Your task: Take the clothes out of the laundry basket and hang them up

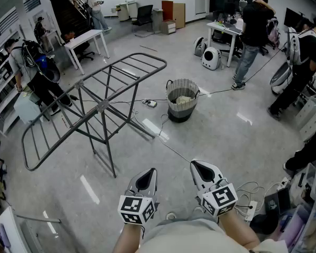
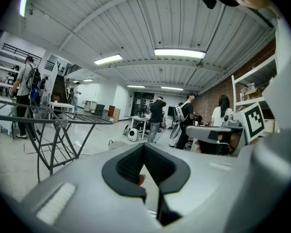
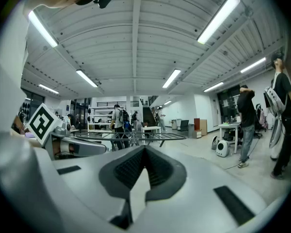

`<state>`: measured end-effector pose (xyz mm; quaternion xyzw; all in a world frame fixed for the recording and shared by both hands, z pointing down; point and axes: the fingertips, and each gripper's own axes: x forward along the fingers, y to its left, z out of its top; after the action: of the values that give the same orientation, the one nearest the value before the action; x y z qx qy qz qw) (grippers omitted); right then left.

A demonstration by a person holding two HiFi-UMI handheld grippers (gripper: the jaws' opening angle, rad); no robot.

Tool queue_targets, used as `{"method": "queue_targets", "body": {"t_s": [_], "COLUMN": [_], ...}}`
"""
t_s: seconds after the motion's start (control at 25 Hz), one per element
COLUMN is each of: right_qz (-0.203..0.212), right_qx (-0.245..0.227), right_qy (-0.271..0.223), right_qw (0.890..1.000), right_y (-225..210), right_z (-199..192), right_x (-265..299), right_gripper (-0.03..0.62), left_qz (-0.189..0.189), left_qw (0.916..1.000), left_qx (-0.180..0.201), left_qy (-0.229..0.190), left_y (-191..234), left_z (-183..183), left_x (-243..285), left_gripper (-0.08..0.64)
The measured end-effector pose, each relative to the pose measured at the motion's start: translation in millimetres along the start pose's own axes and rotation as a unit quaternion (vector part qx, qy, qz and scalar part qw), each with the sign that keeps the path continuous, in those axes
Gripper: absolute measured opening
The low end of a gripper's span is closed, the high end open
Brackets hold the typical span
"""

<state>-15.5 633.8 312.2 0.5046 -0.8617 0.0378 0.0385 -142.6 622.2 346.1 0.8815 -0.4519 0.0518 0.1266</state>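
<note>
A round grey laundry basket [image 1: 181,99] stands on the floor ahead of me with pale clothes [image 1: 185,99] inside. A grey folding drying rack [image 1: 102,107] stands to its left with bare rails; it also shows in the left gripper view [image 2: 48,123] and the right gripper view [image 3: 136,136]. My left gripper [image 1: 145,179] and right gripper [image 1: 203,169] are held side by side close to my body, well short of the basket. Both are shut with nothing between the jaws [image 2: 144,149] [image 3: 144,152]. The basket rim [image 2: 117,143] peeks over the left gripper.
A cable [image 1: 210,93] runs across the floor past the basket. People stand at the right [image 1: 300,62], at a desk behind [image 1: 253,30] and at the left by shelves [image 1: 39,83]. White tables [image 1: 87,38], white robots [image 1: 210,57] and a power strip with cords [image 1: 250,207] are around.
</note>
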Motion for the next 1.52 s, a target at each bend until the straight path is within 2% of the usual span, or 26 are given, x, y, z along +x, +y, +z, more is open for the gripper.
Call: {"method": "queue_targets", "body": {"t_s": [0.56, 0.76, 0.8, 0.84, 0.88, 0.92, 1.12, 1.24, 1.52], "right_qz": [0.0, -0.005, -0.008, -0.008, -0.008, -0.007, -0.012, -0.015, -0.02], "right_qx": [0.0, 0.047, 0.05, 0.049, 0.046, 0.043, 0.053, 0.063, 0.065], "right_qy": [0.004, -0.011, -0.008, -0.005, -0.001, 0.002, 0.003, 0.003, 0.007], "right_qw": [1.0, 0.999, 0.999, 0.999, 0.999, 0.999, 0.999, 0.998, 0.998], "right_y": [28, 29, 28, 29, 29, 29, 9, -9, -67], "right_z": [0, 1, 1, 0, -2, -3, -7, -9, -13], "right_x": [16, 18, 18, 18, 18, 17, 19, 26, 57], "right_gripper": [0.0, 0.002, 0.014, 0.066, 0.093, 0.098, 0.189, 0.236, 0.273], "left_qz": [-0.014, -0.015, -0.019, -0.026, -0.033, -0.041, -0.059, -0.066, -0.066], "left_qw": [0.9999, 0.9997, 0.9996, 0.9994, 0.9991, 0.9989, 0.9981, 0.9977, 0.9976], "left_qx": [0.006, -0.009, -0.016, -0.021, -0.022, -0.022, -0.017, -0.018, -0.02], "left_qy": [-0.009, -0.014, -0.015, -0.014, -0.012, -0.01, -0.003, 0.001, 0.005], "left_y": [18, 29, 31, 31, 30, 29, 24, 23, 26], "left_z": [5, 6, 7, 8, 7, 7, 5, 4, 14], "left_x": [-12, -12, -11, -10, -8, -7, 13, 33, 95], "left_gripper": [0.012, 0.012, 0.015, 0.045, 0.096, 0.112, 0.186, 0.2, 0.249]}}
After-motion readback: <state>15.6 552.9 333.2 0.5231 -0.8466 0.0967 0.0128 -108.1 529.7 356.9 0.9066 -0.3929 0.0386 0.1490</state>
